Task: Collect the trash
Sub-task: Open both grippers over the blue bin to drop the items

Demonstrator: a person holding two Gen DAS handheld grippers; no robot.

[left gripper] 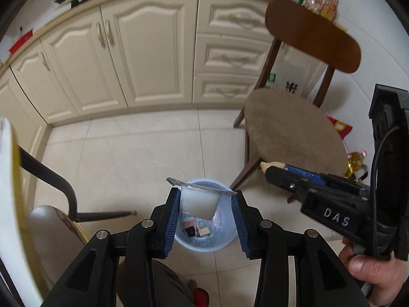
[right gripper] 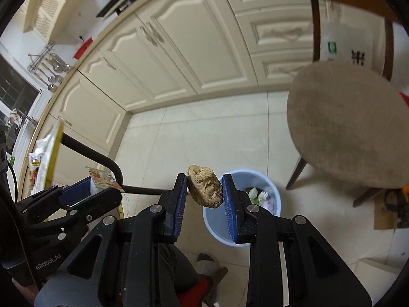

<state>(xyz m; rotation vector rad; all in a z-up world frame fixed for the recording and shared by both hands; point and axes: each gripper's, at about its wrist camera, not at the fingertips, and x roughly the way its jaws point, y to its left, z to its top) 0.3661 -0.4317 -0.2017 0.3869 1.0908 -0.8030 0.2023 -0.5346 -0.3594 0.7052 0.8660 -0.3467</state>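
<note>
- Floor (left gripper: 143,143): pale tile, in front of one run of cream cabinets (left gripper: 143,56).
- Chairs: two. One wooden chair (left gripper: 291,128) with a padded seat stands just beside the bin; one dark-legged chair (left gripper: 51,179) stands at the left.
- Bin (left gripper: 204,243): one, pale blue, on the floor below both claws, wrappers already inside.
- Left claw (left gripper: 204,202): narrow, holding one clear plastic cup (left gripper: 199,202) by its walls, directly above the bin mouth.
- Right claw (right gripper: 204,192): narrow, clamped on one brown crumbly lump (right gripper: 204,188), over the bin's near-left rim.
- Step in hand, as I judge it: drop both pieces. Left looks lined up. Shift right further over the opening before letting go, or the lump may clip the rim.
</note>
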